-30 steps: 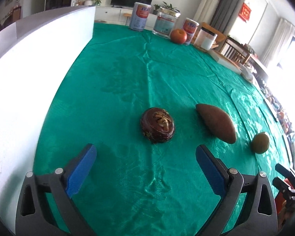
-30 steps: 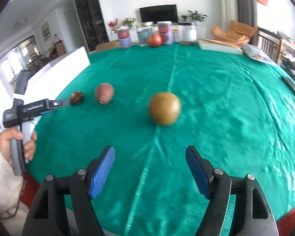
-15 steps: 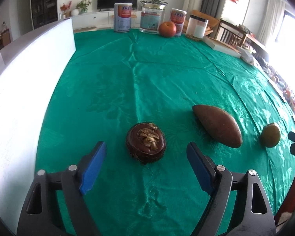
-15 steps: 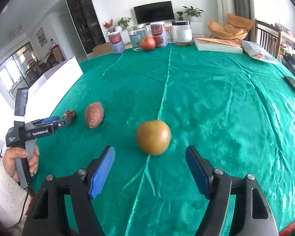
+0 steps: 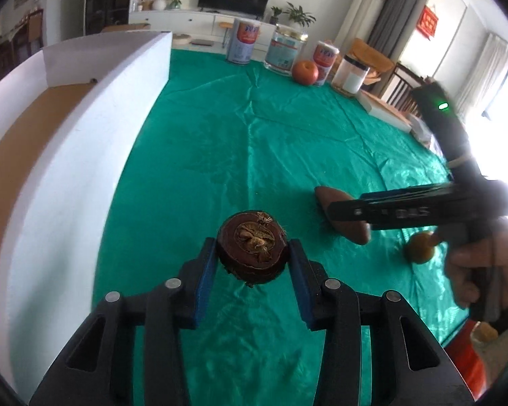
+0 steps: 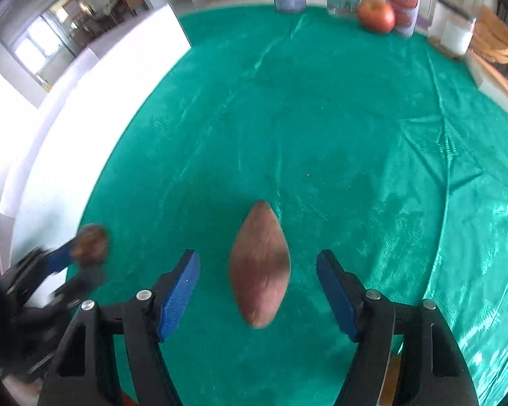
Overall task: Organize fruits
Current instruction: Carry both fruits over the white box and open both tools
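Since the earlier frame: both hand-held grippers have narrowed and the right has crossed from the round fruit to the tuber.

- White open box [image 5: 94, 128]: left on green-cloth counter [image 5: 254, 142].
- Left hand-held gripper [image 5: 252, 264]: closing, blue pads pinching dark brown round mangosteen [image 5: 252, 253], lifted clear.
- Right hand-held gripper [image 6: 258, 291]: closing, spread around reddish-brown pointed sweet potato [image 6: 260, 267], untouched.
- Round brown fruit [image 5: 420, 248]: far right.

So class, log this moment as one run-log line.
left hand-held gripper: closing on mangosteen | right hand-held gripper: closing, astride sweet potato, not touching
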Action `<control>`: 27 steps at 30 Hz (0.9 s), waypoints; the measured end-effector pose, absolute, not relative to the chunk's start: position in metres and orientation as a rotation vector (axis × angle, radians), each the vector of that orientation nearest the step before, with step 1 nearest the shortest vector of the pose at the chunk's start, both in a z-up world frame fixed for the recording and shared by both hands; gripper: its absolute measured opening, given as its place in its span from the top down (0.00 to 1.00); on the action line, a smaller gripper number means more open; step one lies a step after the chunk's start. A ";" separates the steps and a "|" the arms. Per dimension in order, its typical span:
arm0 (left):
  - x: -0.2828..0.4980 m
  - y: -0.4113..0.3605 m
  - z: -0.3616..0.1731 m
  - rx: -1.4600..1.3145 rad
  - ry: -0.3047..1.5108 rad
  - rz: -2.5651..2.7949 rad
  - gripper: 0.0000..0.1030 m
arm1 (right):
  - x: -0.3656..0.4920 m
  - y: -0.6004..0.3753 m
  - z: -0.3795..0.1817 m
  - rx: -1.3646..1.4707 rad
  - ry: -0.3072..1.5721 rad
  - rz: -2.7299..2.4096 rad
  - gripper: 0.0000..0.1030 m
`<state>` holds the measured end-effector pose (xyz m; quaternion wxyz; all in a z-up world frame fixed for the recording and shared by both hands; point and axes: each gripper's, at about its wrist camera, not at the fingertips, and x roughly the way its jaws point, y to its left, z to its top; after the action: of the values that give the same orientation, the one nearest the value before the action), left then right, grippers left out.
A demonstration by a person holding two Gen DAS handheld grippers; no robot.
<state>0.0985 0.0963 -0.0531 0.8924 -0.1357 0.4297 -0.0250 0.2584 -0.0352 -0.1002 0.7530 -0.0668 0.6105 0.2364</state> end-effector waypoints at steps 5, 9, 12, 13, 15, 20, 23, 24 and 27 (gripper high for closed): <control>0.068 0.127 -0.010 -0.352 0.839 -0.061 0.59 | 0.259 -0.035 -0.106 -0.117 1.422 0.571 0.61; 0.047 0.175 0.011 -0.442 0.805 -0.038 0.59 | 0.253 -0.063 -0.101 0.300 1.430 0.679 0.61; 0.037 0.221 0.017 -0.498 0.795 0.038 0.59 | 0.242 -0.056 -0.077 0.495 1.360 0.779 0.61; 0.035 0.236 0.017 -0.494 0.792 0.083 0.59 | 0.238 -0.045 -0.064 0.527 1.330 0.826 0.61; 0.034 0.258 0.011 -0.500 0.810 0.157 0.58 | 0.226 -0.011 -0.037 0.537 1.280 0.933 0.61; 0.032 0.296 -0.015 -0.549 0.881 0.257 0.58 | 0.185 0.100 0.009 0.423 1.235 1.154 0.61; 0.030 0.304 -0.025 -0.544 0.907 0.286 0.58 | 0.161 0.156 0.010 0.281 1.234 1.187 0.61; 0.029 0.304 -0.029 -0.543 0.909 0.292 0.58 | 0.156 0.171 0.005 0.243 1.238 1.181 0.61; 0.023 0.310 -0.039 -0.552 0.922 0.314 0.58 | 0.144 0.203 -0.011 0.095 1.218 1.119 0.61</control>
<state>0.0231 0.3103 -0.0390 0.8473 -0.2618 0.4374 0.1488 0.1441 0.2029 -0.0107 0.6761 0.0423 0.5416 0.4978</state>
